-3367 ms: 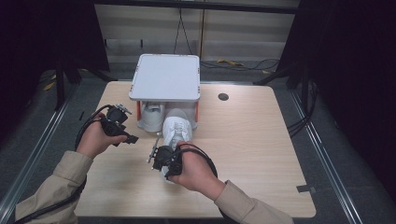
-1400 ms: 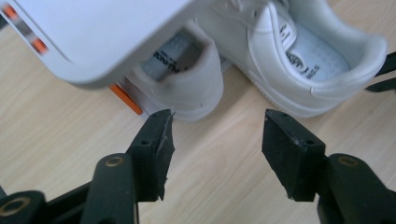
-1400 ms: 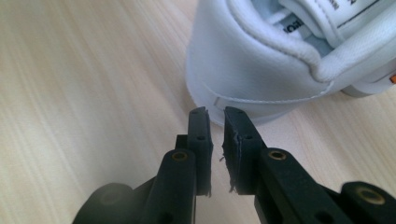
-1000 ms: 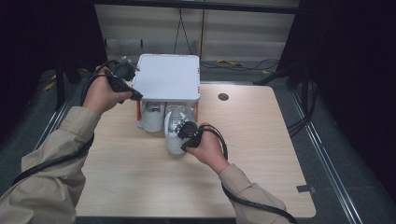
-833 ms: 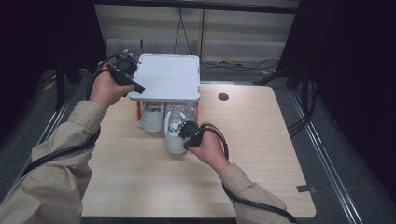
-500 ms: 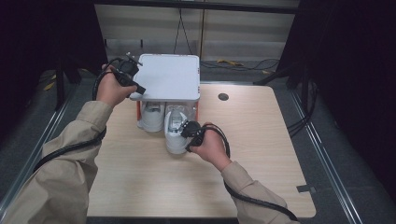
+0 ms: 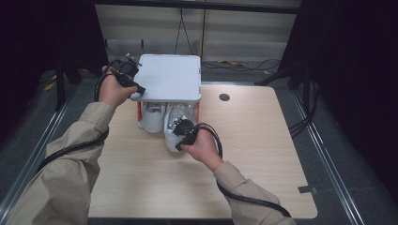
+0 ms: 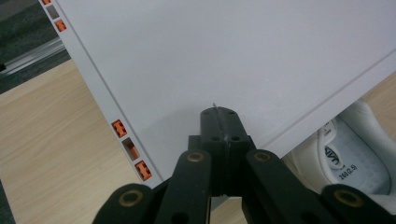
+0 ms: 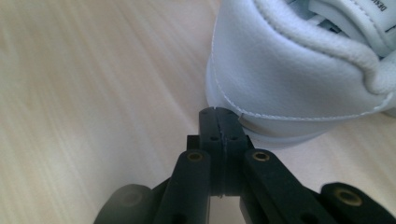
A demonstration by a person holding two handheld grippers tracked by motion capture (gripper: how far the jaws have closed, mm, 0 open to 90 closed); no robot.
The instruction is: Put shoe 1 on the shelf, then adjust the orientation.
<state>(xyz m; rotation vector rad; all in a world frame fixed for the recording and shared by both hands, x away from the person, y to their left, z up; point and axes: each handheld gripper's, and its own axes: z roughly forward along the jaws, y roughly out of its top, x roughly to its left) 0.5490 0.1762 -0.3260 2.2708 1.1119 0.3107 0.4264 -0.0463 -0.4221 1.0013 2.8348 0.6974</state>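
Since a second ago the left gripper [image 7: 133, 86] has risen from the front-left corner to the top of the shoe rack [image 7: 169, 77]; its jaws are pressed together, holding nothing, tips resting on the grey top panel [image 8: 243, 60], seemingly to steady it. The right gripper [image 9: 218, 116] stays low on the counter [image 7: 263, 154], jaws shut and empty, nudging the heel of the right white sneaker [image 9: 299, 88]; that shoe sits partly under the panel beside the left sneaker [image 7: 152, 117], heel protruding; it probably needs another push.
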